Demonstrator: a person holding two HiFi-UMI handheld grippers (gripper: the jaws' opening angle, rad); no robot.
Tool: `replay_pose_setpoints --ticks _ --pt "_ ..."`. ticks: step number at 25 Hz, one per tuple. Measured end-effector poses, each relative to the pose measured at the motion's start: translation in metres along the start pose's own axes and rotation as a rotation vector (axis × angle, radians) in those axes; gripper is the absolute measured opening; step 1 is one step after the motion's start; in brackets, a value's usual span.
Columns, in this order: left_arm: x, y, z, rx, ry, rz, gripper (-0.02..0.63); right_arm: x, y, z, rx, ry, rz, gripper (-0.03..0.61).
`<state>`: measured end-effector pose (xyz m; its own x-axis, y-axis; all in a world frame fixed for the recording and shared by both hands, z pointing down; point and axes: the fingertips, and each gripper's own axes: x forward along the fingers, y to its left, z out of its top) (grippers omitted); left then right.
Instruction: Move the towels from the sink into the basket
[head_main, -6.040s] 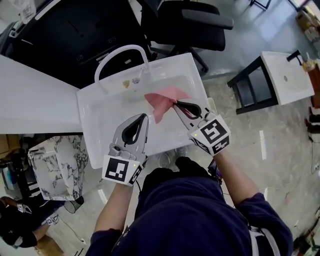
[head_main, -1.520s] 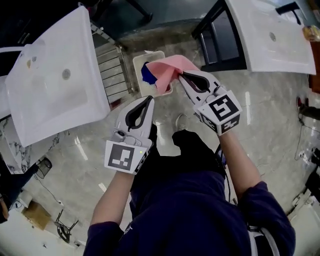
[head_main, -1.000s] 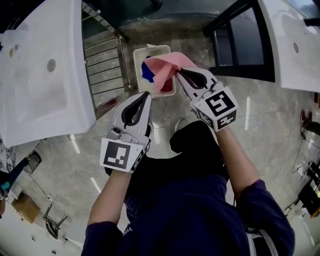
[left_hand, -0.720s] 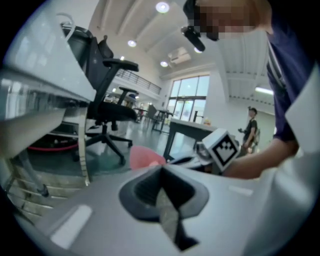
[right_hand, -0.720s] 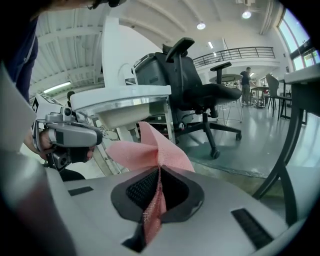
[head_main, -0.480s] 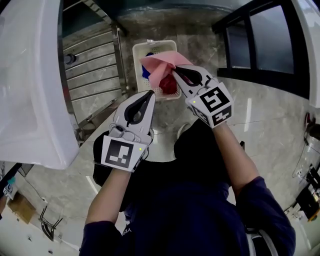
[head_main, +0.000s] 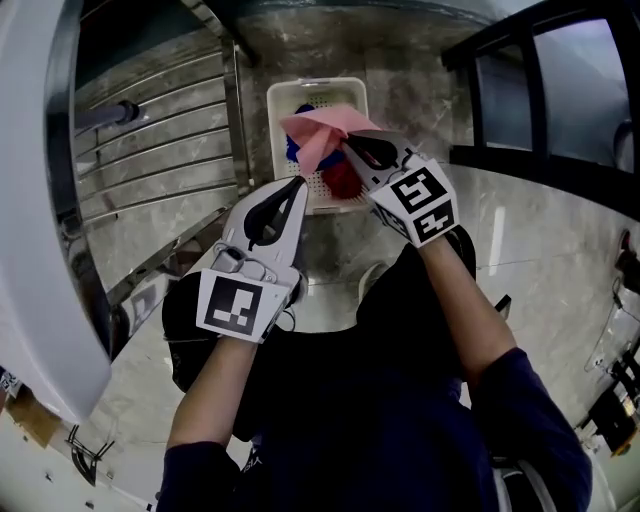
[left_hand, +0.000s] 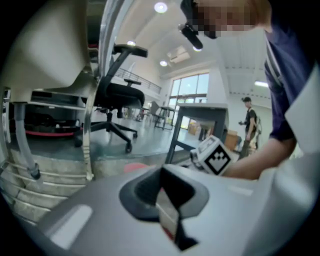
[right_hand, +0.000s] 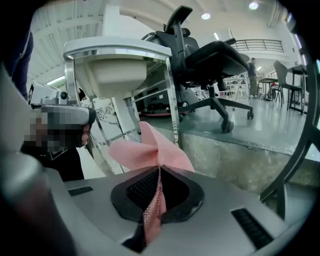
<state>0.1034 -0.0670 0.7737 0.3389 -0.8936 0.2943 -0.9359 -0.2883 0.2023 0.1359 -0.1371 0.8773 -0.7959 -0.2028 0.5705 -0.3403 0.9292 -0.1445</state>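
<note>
while the right gripper (head_main: 346, 144) is pinching the pink towel (head_main: 318, 128) over the basket (head_main: 283, 93), the left gripper (head_main: 299, 183) is hovering closed and empty beside its near rim.

The floor (head_main: 545, 260) is polished grey stone with pale veining, glossy enough to throw back streaks of ceiling light. At the right of the head view stands a black-framed stand (head_main: 520, 90) with dark panels. Chrome tube rails (head_main: 150, 140) run across the upper left. The gripper views show a tall, white-walled hall. Round ceiling lamps (left_hand: 161, 7) glow overhead, and a bank of tall windows (left_hand: 192, 87) is bright with daylight. A black office chair (right_hand: 217, 52) stands on castors on the shiny floor, and a railed upper gallery (right_hand: 257, 45) runs behind it. Dark chairs and tables (right_hand: 285, 82) stand further off. A person (left_hand: 249, 122) stands in the distance.
</note>
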Motion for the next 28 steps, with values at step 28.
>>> replay_pose_setpoints --ticks 28 --pt "0.025 0.008 -0.069 -0.100 -0.024 0.011 0.003 0.101 -0.027 -0.125 0.036 0.191 0.017 0.017"
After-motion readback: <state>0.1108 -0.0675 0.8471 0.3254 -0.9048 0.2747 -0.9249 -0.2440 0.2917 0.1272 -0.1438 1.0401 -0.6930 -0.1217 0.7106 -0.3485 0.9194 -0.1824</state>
